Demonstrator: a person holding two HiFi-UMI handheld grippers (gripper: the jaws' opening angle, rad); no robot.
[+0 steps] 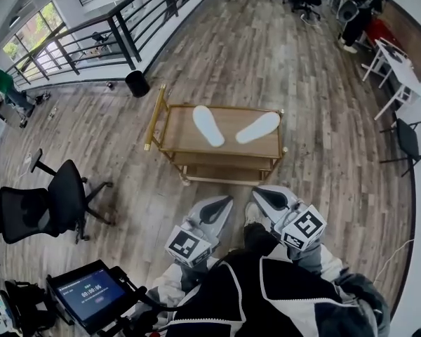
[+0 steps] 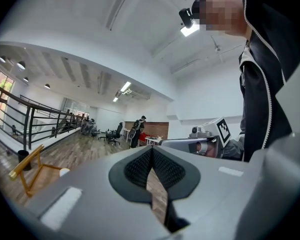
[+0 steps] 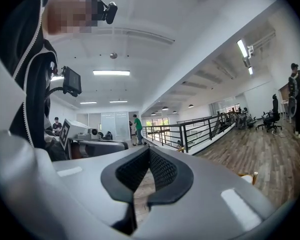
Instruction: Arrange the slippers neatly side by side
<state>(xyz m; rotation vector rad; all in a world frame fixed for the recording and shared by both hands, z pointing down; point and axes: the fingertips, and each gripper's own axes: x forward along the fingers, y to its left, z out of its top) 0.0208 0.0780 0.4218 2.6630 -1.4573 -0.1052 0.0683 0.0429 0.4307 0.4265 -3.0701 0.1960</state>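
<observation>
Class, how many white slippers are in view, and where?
2. The left slipper and right slipper both lie on the cart's top shelf, angled apart. The lower shelf is partly hidden.
</observation>
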